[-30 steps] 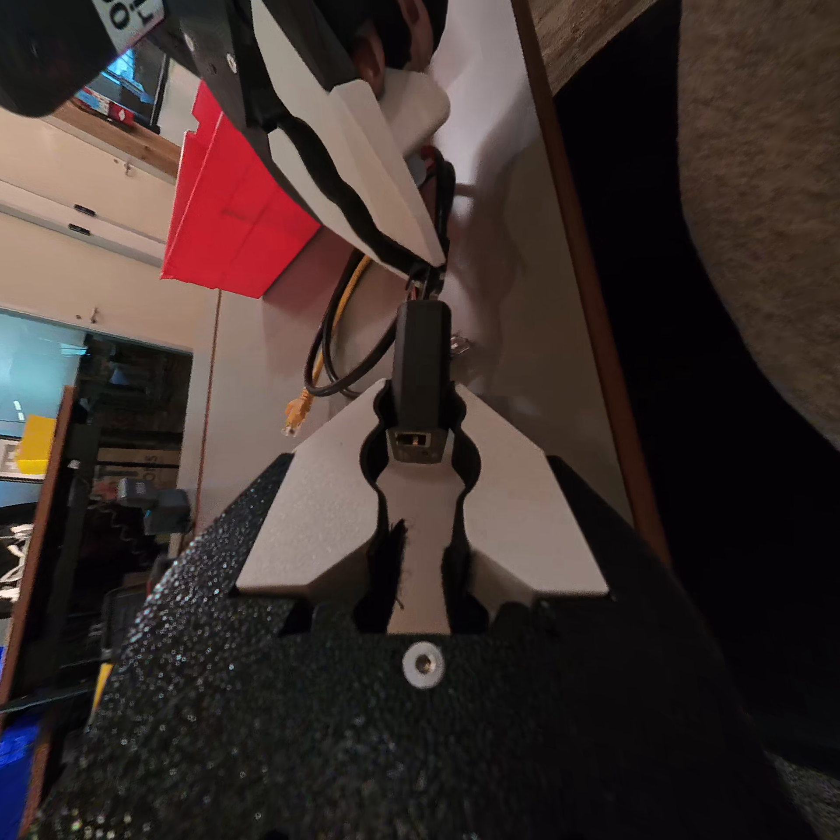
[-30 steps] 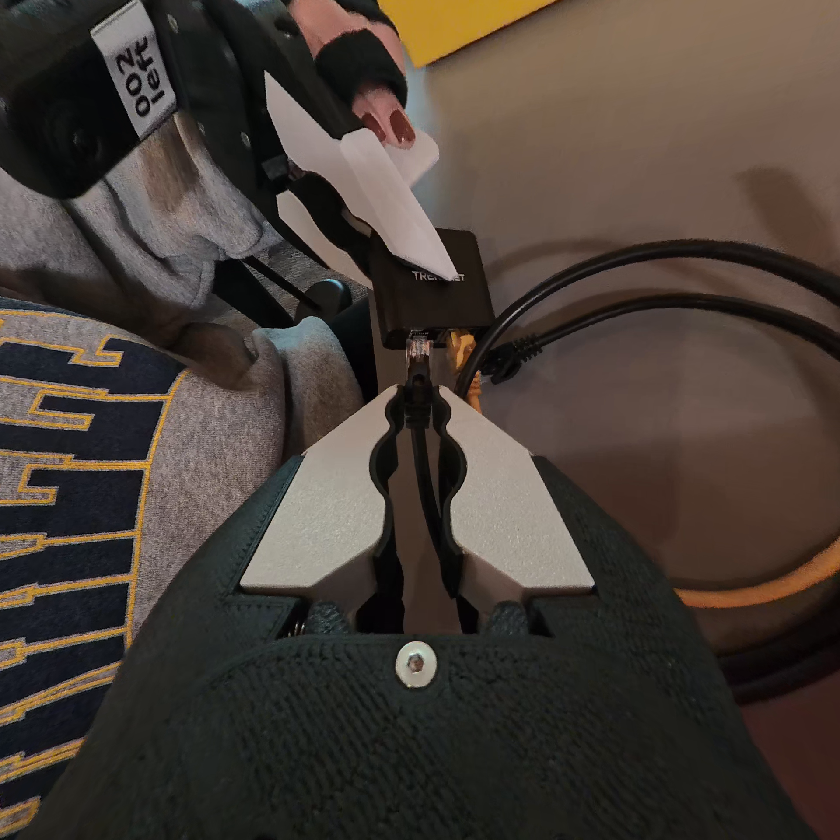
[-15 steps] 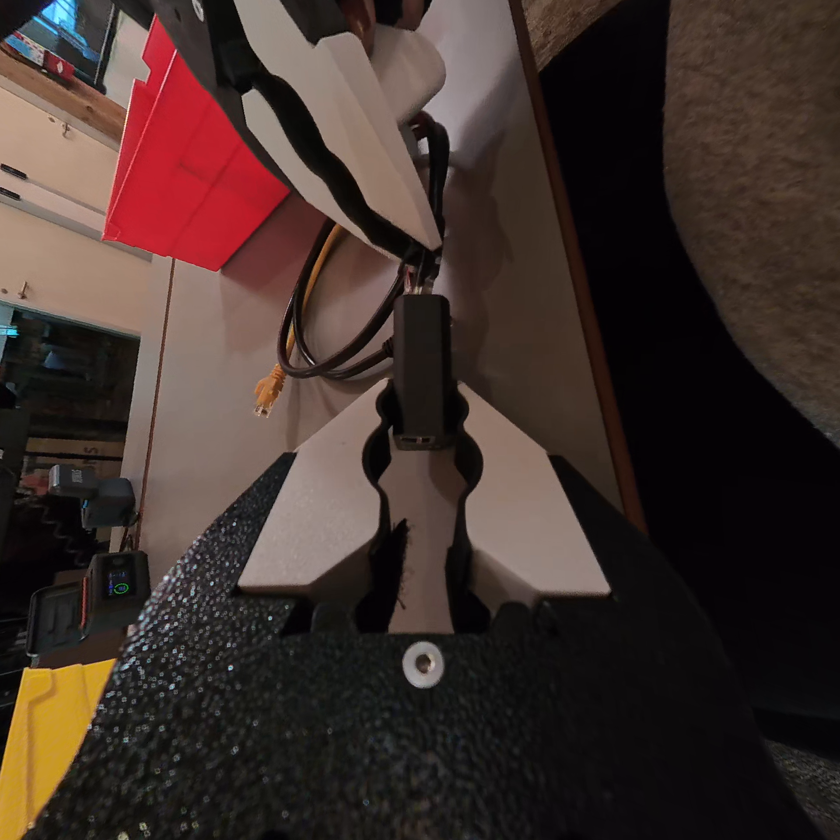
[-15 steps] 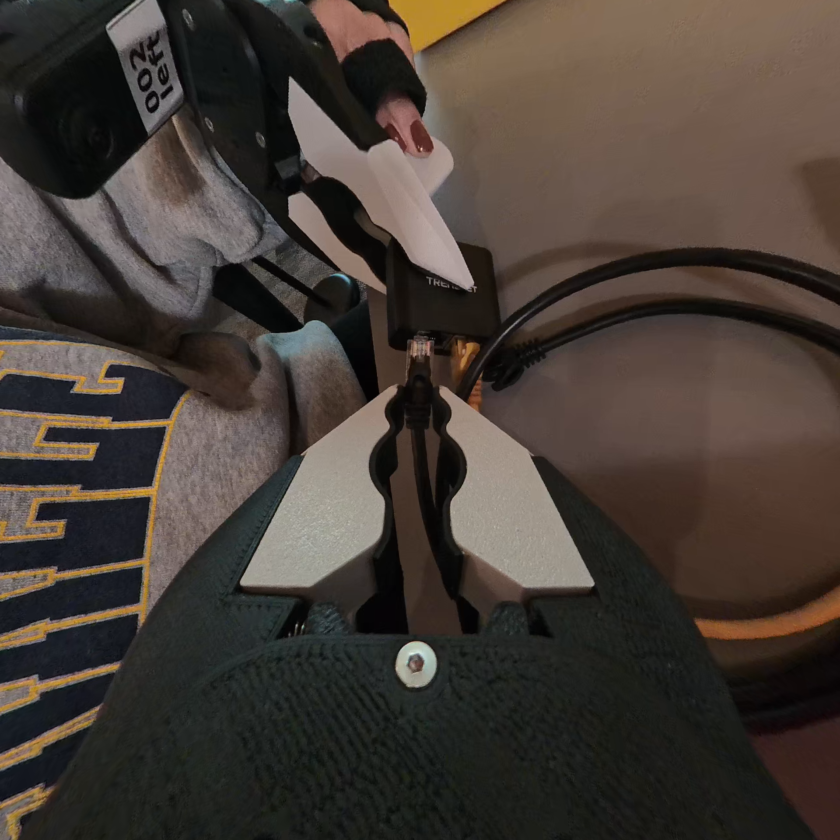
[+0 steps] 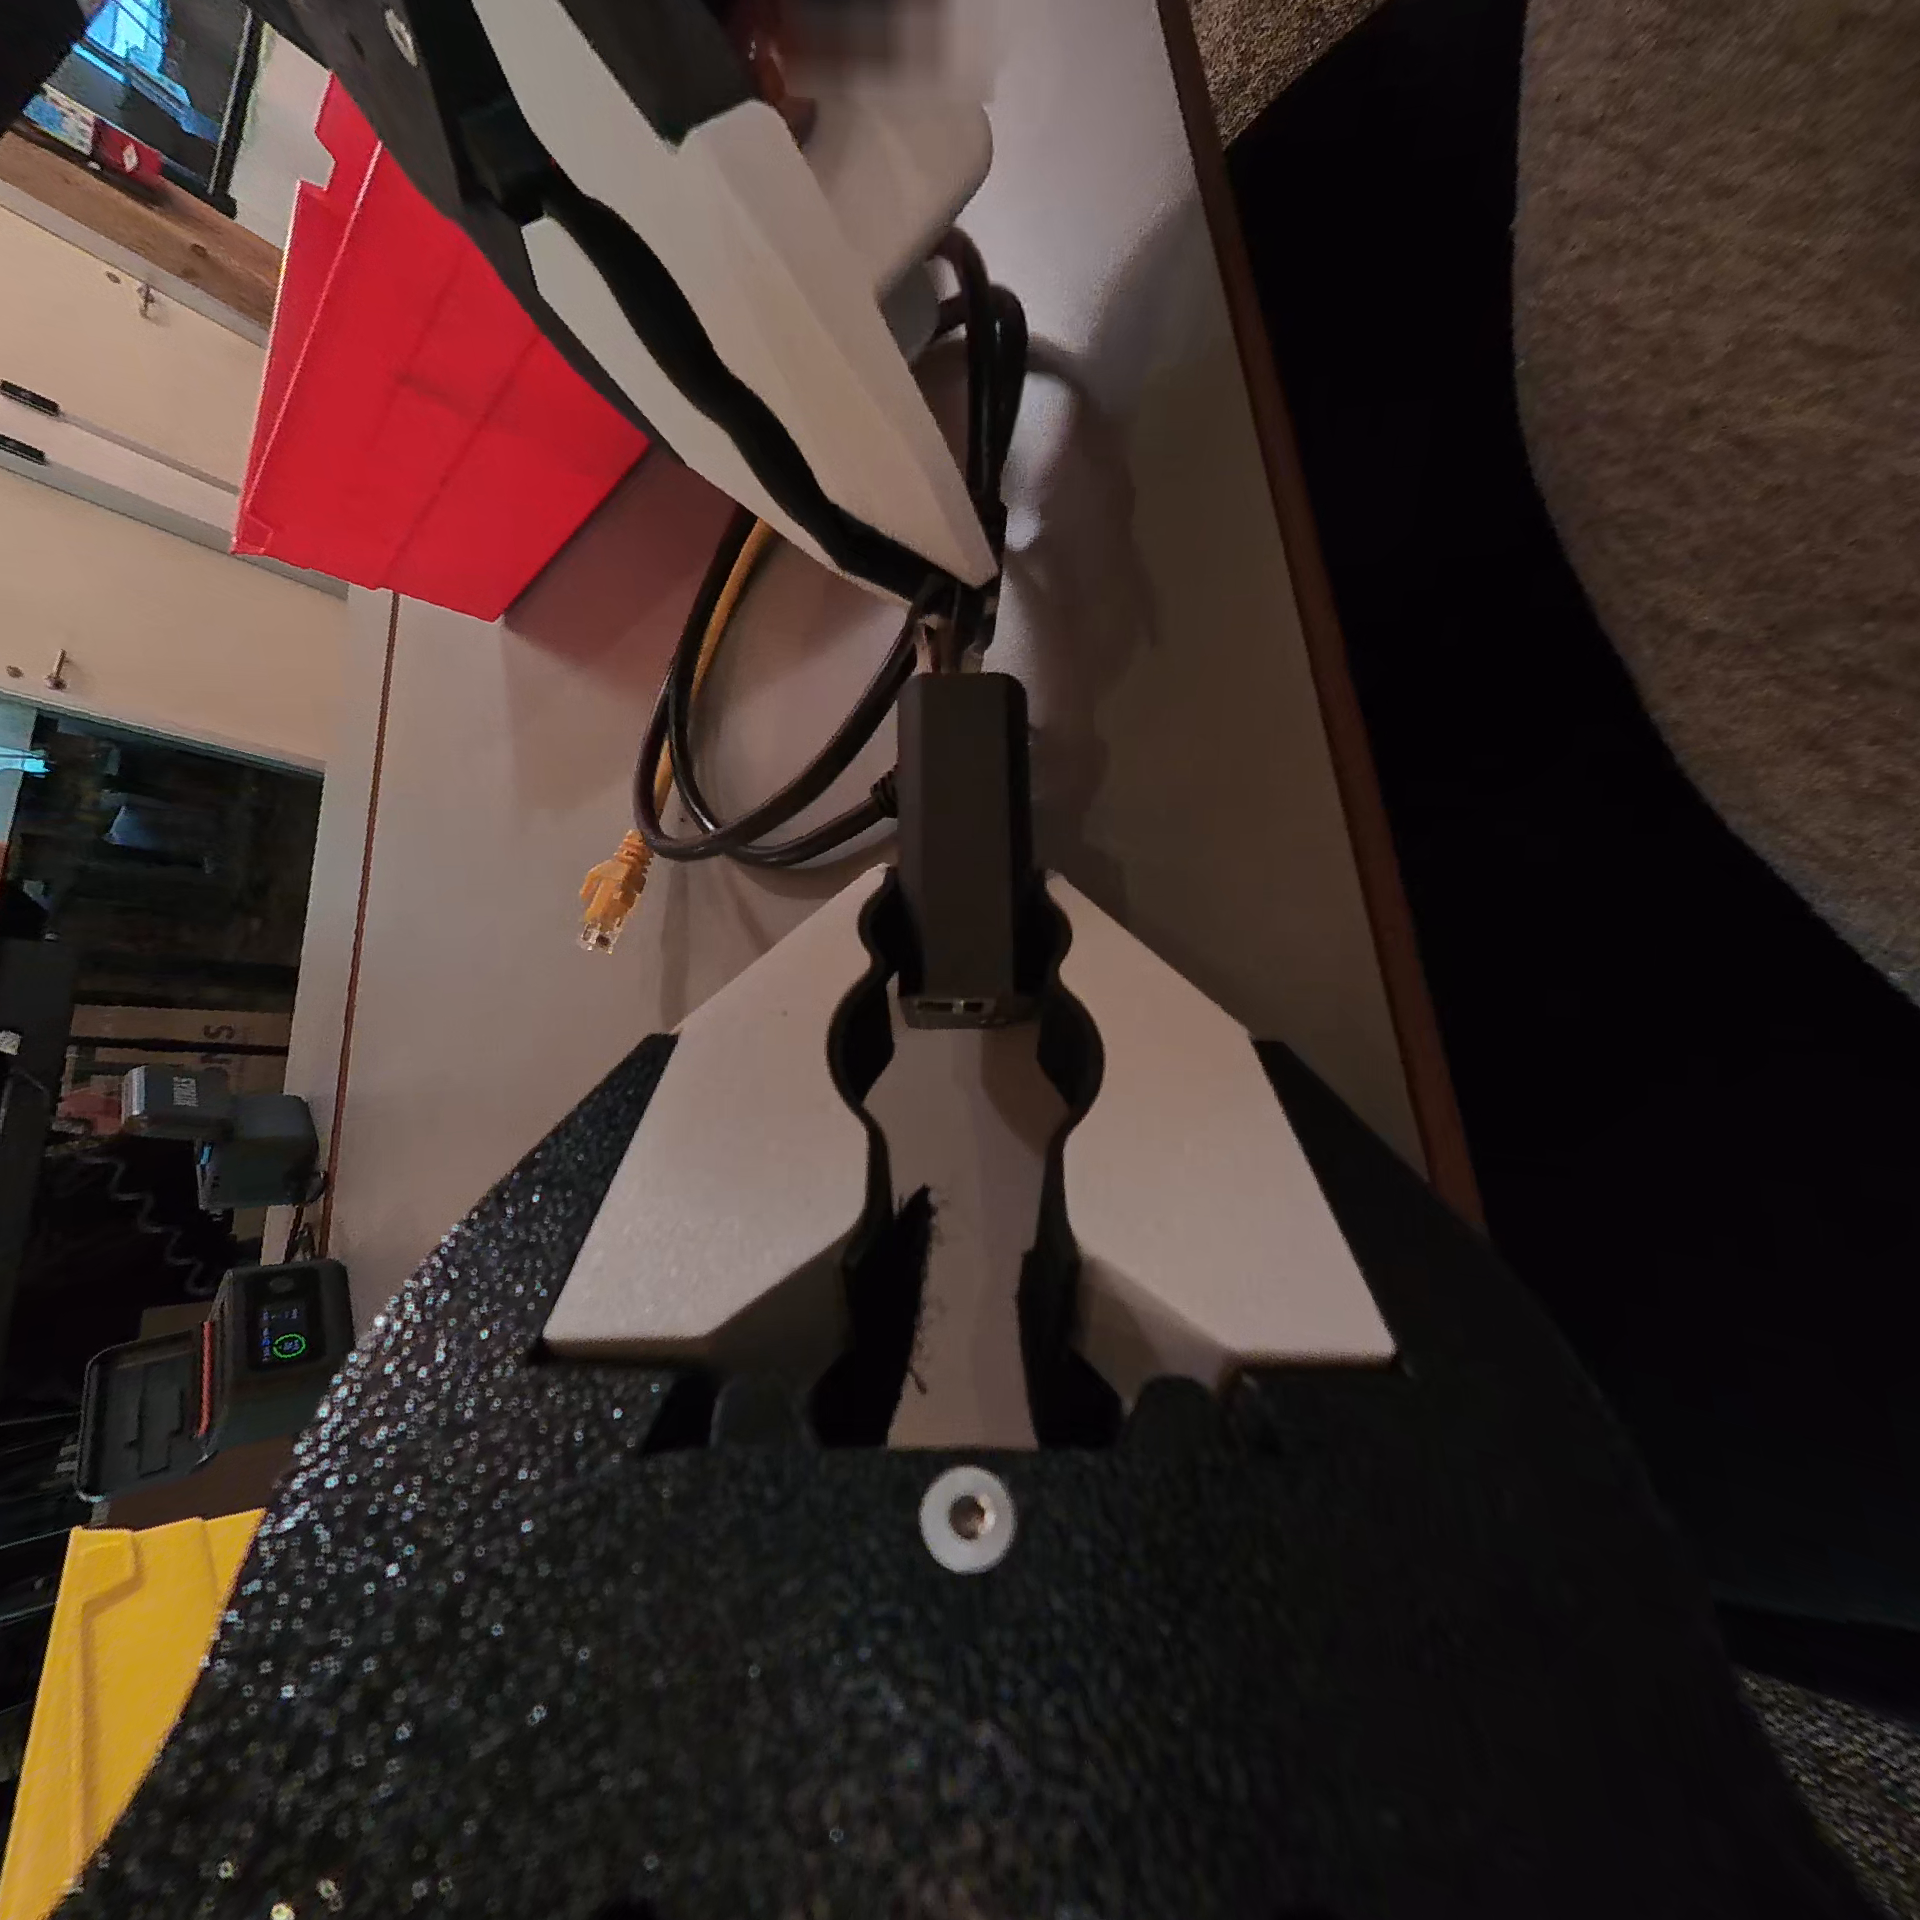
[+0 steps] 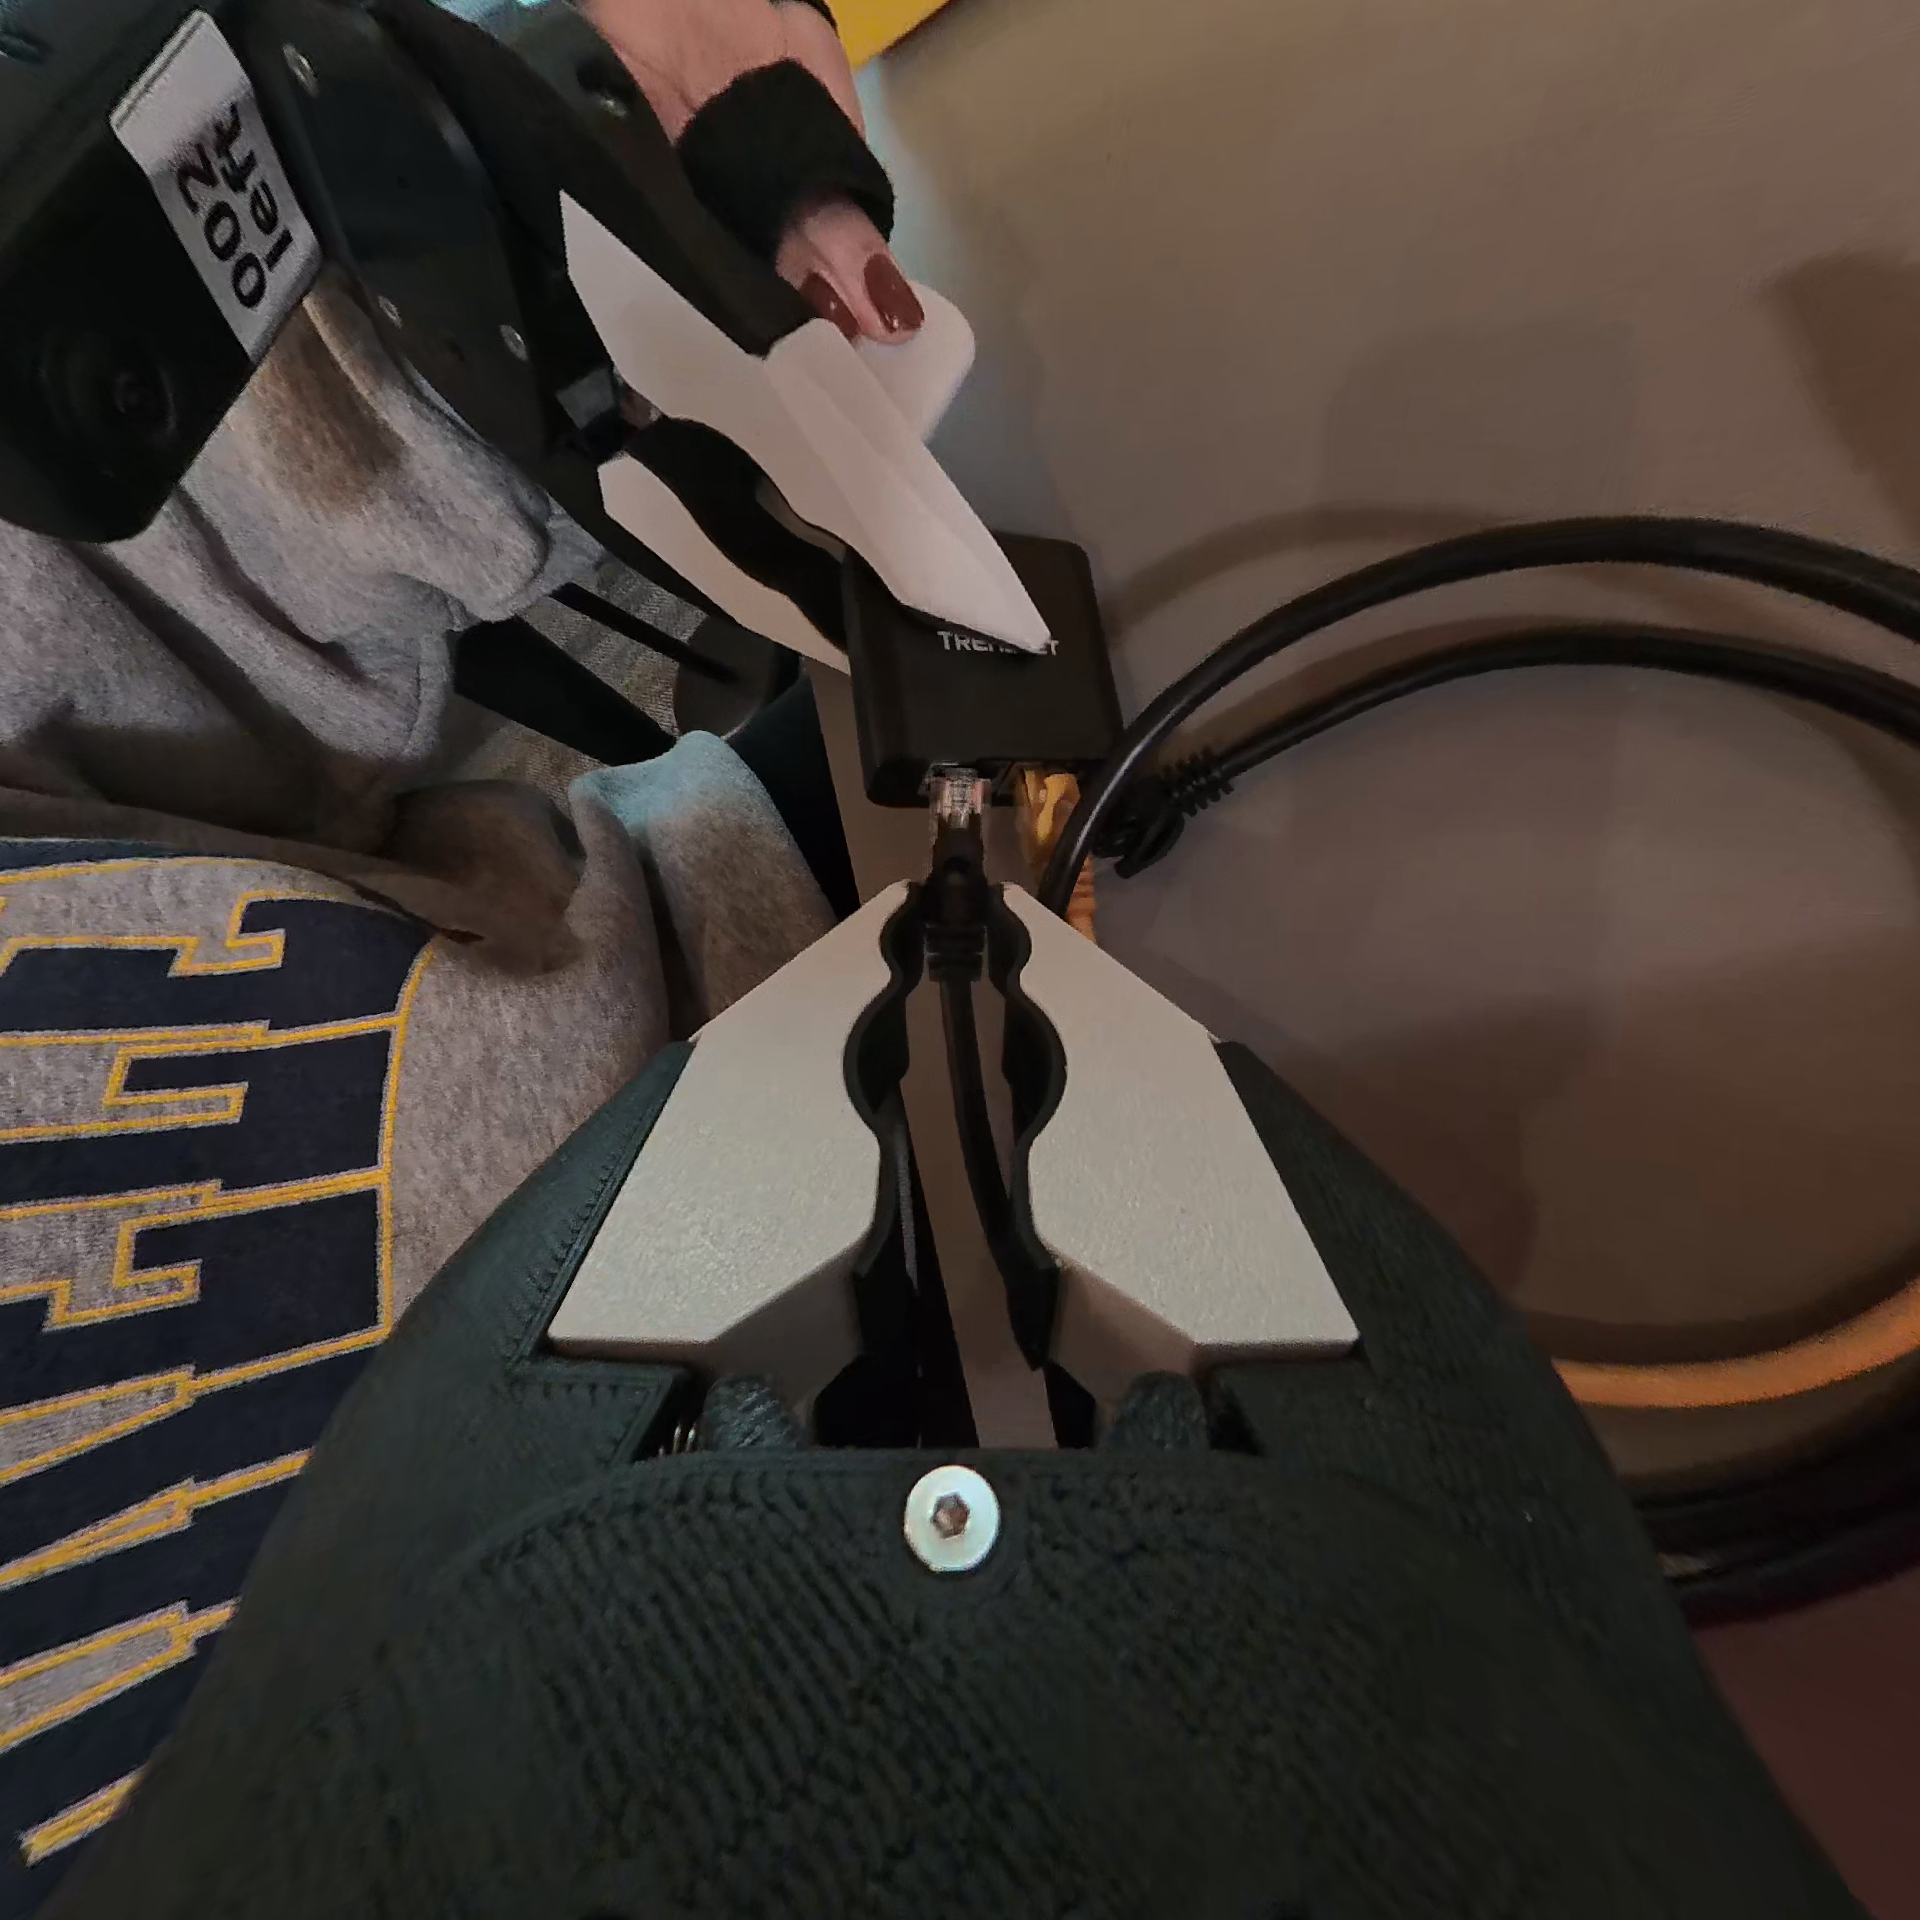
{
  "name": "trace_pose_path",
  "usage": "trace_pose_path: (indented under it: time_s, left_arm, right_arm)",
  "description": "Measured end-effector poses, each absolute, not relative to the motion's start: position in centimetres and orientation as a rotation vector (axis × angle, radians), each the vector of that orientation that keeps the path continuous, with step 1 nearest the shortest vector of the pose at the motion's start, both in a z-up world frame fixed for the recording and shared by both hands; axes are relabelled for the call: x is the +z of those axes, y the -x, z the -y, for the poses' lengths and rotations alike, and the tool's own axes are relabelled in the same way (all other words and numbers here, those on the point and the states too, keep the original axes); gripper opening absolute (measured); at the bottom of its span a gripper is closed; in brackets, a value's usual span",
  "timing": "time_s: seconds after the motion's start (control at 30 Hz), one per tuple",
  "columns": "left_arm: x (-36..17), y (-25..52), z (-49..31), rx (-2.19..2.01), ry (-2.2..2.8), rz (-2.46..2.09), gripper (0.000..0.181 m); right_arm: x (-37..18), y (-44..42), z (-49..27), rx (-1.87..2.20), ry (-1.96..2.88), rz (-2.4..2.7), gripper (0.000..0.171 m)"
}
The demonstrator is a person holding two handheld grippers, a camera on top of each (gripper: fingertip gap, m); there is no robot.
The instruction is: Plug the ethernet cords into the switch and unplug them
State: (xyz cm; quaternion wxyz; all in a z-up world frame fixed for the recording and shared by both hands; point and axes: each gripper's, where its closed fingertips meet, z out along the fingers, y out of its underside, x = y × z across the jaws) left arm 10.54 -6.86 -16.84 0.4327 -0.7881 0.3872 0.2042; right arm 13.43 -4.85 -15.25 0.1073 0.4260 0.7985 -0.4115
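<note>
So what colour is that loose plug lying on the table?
Orange, with a clear tip; the left wrist view shows it best.

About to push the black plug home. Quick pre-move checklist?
1. Left gripper clamped on the switch: ok.
2. Right gripper shut on the black cord behind its plug: ok.
3. Clear plug lined up with a port: ok, tip at the opening.
4. Plug fully seated: not ok, most of it shows.
5. Neighbouring port: holds a yellow plug, not blocking.
6. Latch tab orientation: cannot tell.
</note>
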Motion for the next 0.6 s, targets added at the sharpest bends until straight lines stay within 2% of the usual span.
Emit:
trace_pose_path:
  time_s: [0.37, 0.6]
  left_arm:
    - [-16.87, -10.54, 6.96, 0.534, 1.966, -0.984, 0.021]
    - [-16.91, -10.52, 7.02, 0.568, 1.968, -1.008, 0.022]
  right_arm:
    - [-15.53, -13.09, 4.69, -1.254, -1.068, -2.541, 0.01]
    - [-15.27, -13.15, 4.86, -1.316, -1.094, -2.356, 0.009]
